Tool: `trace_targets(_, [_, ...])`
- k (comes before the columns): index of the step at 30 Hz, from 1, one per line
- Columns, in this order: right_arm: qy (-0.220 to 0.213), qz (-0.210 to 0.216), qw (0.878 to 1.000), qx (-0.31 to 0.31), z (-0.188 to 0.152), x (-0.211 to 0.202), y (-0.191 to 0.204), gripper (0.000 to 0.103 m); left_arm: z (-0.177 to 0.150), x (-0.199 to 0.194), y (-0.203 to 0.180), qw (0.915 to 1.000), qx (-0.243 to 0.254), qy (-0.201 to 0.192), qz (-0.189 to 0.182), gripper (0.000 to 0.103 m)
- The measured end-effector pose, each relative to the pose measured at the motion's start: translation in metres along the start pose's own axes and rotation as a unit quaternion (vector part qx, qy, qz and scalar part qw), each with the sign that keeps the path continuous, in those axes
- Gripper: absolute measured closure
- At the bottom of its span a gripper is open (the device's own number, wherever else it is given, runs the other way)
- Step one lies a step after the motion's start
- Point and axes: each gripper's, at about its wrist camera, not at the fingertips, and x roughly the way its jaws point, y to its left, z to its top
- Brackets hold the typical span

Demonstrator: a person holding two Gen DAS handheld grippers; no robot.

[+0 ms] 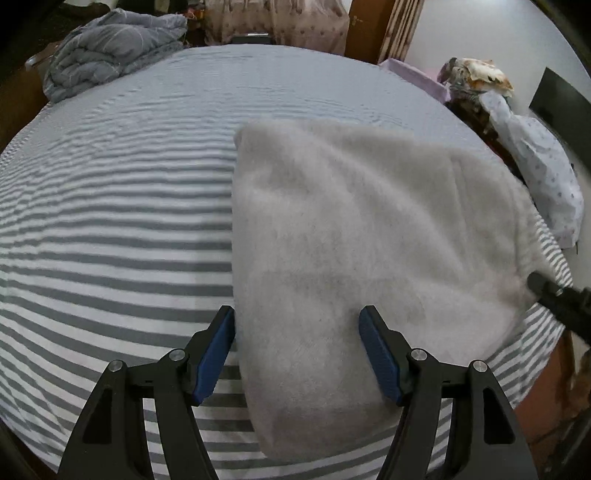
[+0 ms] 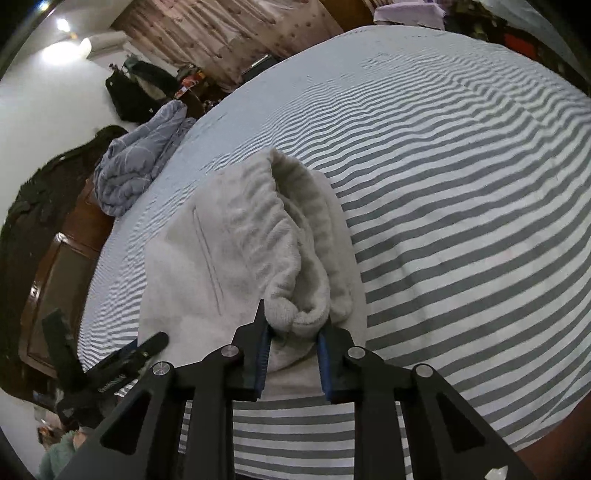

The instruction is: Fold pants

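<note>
The pants [image 1: 354, 236], a pale fleecy pair, lay on the bed [image 1: 118, 229], whose grey-and-white striped sheet served as the ground for everything else. In the left wrist view they covered the near right part of the sheet as a broad flat panel, their straight left edge running up the stripes and their near end hanging close to the front edge of the bed. The left gripper [image 1: 297, 317] stood over that near end with its jaws wide apart, the blue pads [image 1: 216, 354] clear of the cloth on either side; the left pad sat just at the pants' left edge, the right one above the fleece, and nothing was pinched between them. At the right border of the same view a dark finger of the other tool reached onto the pants' far corner. From the right wrist view the gathered waistband [image 2: 295, 236] rose in a ridge above the flat layer of the pants, and the right gripper [image 2: 293, 332] had its jaws drawn in narrow on the near end of that ridge, a bunched fold of the waistband squeezed between the blue pads. Beyond the pants, at the bed's far left corner, a crumpled grey-blue quilt [image 1: 110, 51] was heaped. Off the right side of the bed lay a white dotted pillow [image 1: 535, 173] and some lilac fabric [image 1: 417, 75]. Behind the head of the bed hung a patterned pinkish curtain [image 1: 277, 22].
</note>
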Motion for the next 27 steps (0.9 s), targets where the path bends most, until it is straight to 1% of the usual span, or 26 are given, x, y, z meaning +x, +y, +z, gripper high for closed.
trace_targets(1, [0.001,-0.003,1.0,-0.005,0.0,0.0,0.001,0.084,-0.001,0.001,0.002,1.0,-0.006,-0.004,-0.005,0.032])
trace_targets(3, [0.005,-0.004,1.0,-0.01,0.001,0.0,0.003,0.083,-0.001,0.003,0.005,0.9998,-0.018,-0.001,-0.01,0.032])
trace_targets(5, [0.004,-0.005,1.0,-0.011,0.001,-0.002,0.005,0.079,0.001,0.0,0.004,0.9999,-0.012,-0.002,-0.007,0.032])
trace_targets(6, [0.002,-0.009,1.0,-0.016,0.002,-0.004,0.006,0.073,0.002,-0.002,0.003,0.9999,-0.008,-0.005,-0.005,0.032])
trace_targets(7, [-0.003,-0.024,0.999,-0.029,0.003,-0.007,0.009,0.068,0.003,-0.003,0.006,0.9999,-0.008,-0.006,-0.005,0.032])
trace_targets(8, [-0.009,-0.036,0.999,-0.04,0.004,-0.01,0.011,0.056,0.005,-0.004,0.008,0.9999,-0.011,-0.004,-0.009,0.032])
trace_targets(9, [-0.015,-0.045,0.998,-0.048,0.005,-0.013,0.013,0.05,0.006,-0.006,0.011,0.9997,-0.018,0.001,-0.014,0.032])
trace_targets(11, [-0.014,-0.043,0.997,-0.055,0.008,-0.018,0.014,0.05,0.008,-0.01,0.015,0.9992,-0.03,0.0,-0.026,0.032])
trace_targets(13, [-0.008,-0.041,0.998,-0.051,0.011,-0.019,0.011,0.049,0.008,-0.015,0.019,0.9991,-0.033,-0.004,-0.027,0.032])
trace_targets(17, [-0.004,-0.037,0.998,-0.045,0.009,-0.021,0.006,0.048,0.01,-0.024,0.021,0.9993,-0.034,-0.013,-0.01,0.032])
trace_targets(20, [-0.001,-0.034,0.999,-0.04,0.007,-0.022,0.006,0.048,0.011,-0.029,0.02,0.9993,-0.032,-0.013,0.015,0.032])
trace_targets(23, [0.0,-0.031,0.999,-0.033,0.005,-0.021,0.009,0.041,0.011,-0.035,0.016,0.9991,-0.025,-0.019,0.03,0.032])
trace_targets(25, [0.001,-0.035,0.999,-0.033,0.003,-0.022,0.011,0.033,0.011,-0.037,0.012,0.9986,-0.019,-0.02,0.045,0.032])
trace_targets(26, [0.0,-0.035,0.999,-0.033,0.002,-0.022,0.013,0.032,0.01,-0.038,0.01,0.9983,-0.016,-0.02,0.052,0.032])
trace_targets(27, [-0.001,-0.035,0.999,-0.032,0.002,-0.022,0.015,0.029,0.01,-0.038,0.01,0.9981,-0.014,-0.02,0.057,0.032])
